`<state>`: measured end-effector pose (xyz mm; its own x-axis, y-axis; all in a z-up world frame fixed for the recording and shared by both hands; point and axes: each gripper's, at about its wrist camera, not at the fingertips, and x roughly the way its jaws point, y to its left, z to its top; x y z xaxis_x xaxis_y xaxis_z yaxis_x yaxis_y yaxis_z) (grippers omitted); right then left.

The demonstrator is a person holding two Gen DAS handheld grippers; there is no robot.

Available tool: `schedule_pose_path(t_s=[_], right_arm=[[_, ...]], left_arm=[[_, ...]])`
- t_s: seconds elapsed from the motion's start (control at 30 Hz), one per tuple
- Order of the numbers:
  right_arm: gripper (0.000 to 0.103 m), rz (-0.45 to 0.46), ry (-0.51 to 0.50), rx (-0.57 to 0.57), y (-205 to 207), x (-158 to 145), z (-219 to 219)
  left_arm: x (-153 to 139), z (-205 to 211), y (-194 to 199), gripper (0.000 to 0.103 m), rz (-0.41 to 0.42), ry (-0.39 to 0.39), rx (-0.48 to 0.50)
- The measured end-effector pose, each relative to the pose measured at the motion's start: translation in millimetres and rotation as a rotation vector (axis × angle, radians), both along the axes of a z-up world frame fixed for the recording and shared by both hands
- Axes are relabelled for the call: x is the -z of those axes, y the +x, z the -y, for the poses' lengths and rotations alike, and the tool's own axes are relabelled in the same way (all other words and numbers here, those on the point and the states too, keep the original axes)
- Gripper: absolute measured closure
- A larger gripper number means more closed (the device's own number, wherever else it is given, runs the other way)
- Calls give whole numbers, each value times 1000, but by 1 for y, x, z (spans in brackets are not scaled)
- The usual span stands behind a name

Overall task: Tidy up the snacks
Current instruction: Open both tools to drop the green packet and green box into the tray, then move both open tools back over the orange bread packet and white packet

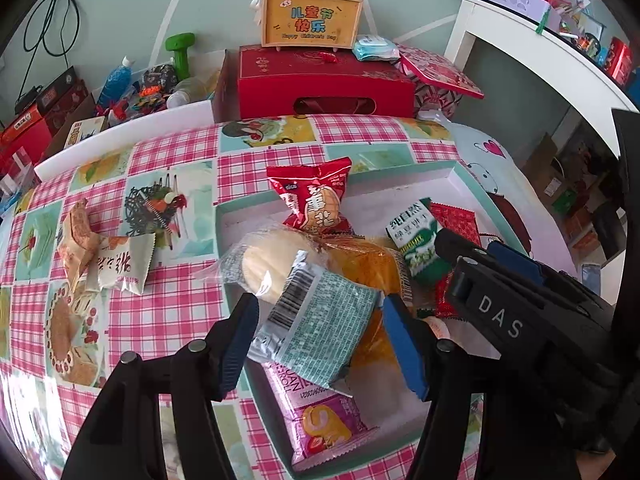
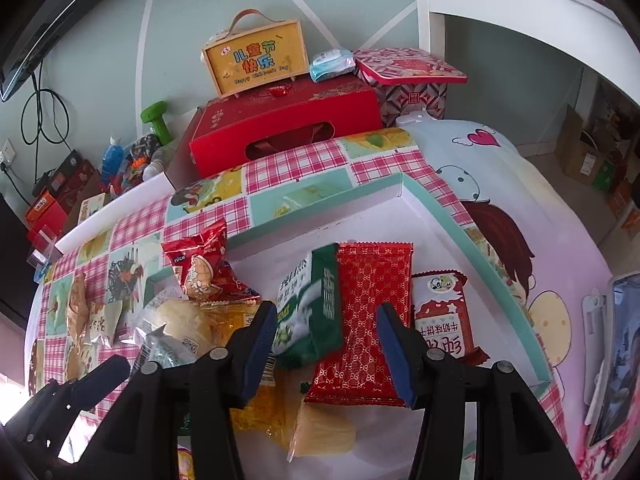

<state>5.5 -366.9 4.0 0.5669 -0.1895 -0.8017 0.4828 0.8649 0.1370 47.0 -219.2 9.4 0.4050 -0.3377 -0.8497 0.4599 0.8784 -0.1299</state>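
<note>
A shallow teal-rimmed box [image 1: 344,196] [image 2: 496,276] holds several snack packs. My left gripper [image 1: 320,340] is open above it, its blue pads either side of a pale green pack [image 1: 324,328] that lies over a bread pack [image 1: 272,260] and a pink pack [image 1: 324,420]. A red peanut bag [image 1: 316,200] [image 2: 200,264] leans on the box's far rim. My right gripper [image 2: 328,344] is open over a green-white pack [image 2: 312,312] and a red patterned pack [image 2: 372,320]. Two loose snacks [image 1: 104,256] [image 2: 92,316] lie on the cloth to the left.
A red gift box [image 1: 320,84] [image 2: 288,128] with a yellow case [image 1: 312,20] [image 2: 256,60] on it stands at the table's back. A green dumbbell [image 1: 180,52], bottle [image 1: 116,80] and boxes crowd the back left. A white shelf [image 1: 532,52] stands at the right.
</note>
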Motion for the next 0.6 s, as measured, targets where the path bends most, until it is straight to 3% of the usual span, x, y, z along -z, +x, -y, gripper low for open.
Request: schedule_pose_path(t_s=[0.37,0.6], right_arm=[[47,13,-42,-26,-5,-14,-18],[47,17,-62,-87,0,-18,-43]], left_arm=[[-12,-48,15,37,-44,-31,-148],[-4,-95,36,34,-65,23,-322]])
